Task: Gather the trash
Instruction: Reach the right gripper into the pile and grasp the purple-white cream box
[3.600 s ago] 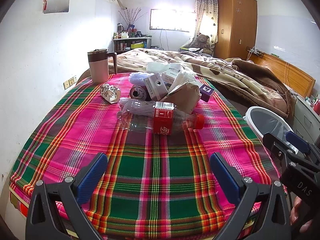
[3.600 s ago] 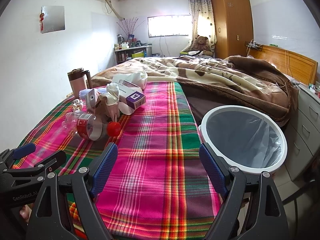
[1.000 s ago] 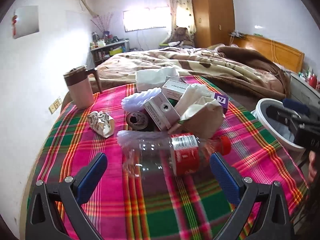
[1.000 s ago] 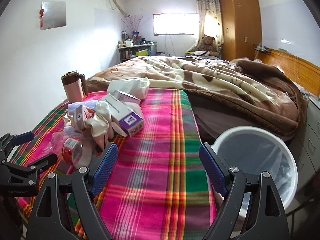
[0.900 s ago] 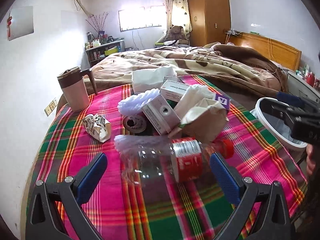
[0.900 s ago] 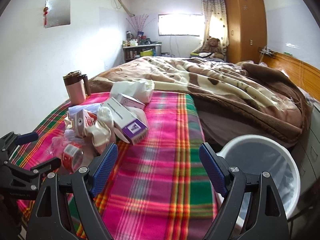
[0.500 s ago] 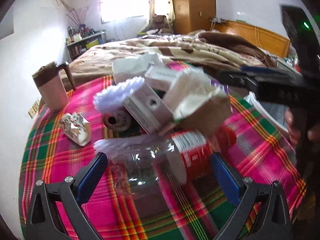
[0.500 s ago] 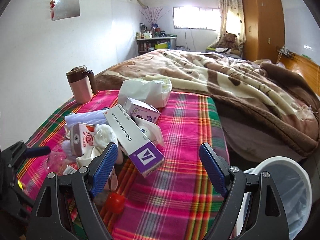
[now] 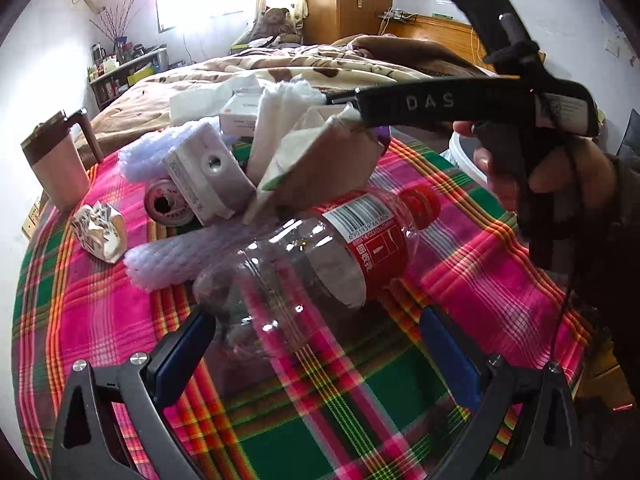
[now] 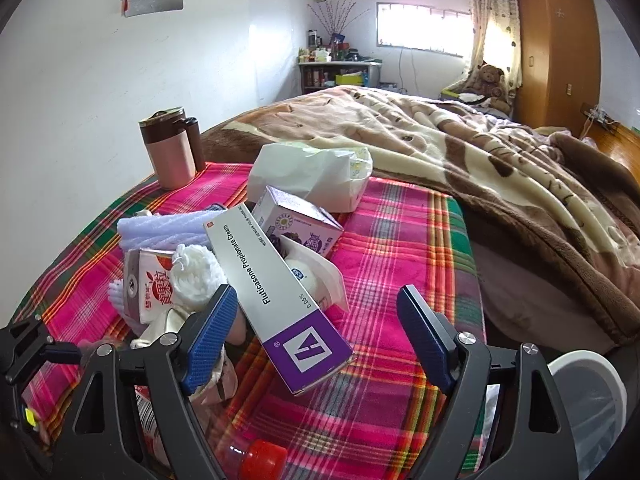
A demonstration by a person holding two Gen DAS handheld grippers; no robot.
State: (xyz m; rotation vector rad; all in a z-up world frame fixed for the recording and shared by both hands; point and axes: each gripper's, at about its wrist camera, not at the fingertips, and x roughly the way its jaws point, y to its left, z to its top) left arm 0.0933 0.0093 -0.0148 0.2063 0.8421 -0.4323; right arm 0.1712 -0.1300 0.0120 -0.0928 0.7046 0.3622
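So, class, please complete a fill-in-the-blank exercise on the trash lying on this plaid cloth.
1. The clear plastic bottle lying on its side has a ____ cap.
2. The long white cream box has a ____ end panel.
3. The pink travel mug stands ____ on the plaid cloth.

Missing words: red; purple; upright

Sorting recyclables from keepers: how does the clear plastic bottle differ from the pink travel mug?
The clear plastic bottle lies on its side, see-through, with a red label and cap; the pink travel mug stands upright, opaque, with a brown lid and handle. The bottle adjoins the trash pile; the mug stands apart. Both rest on the plaid blanket.
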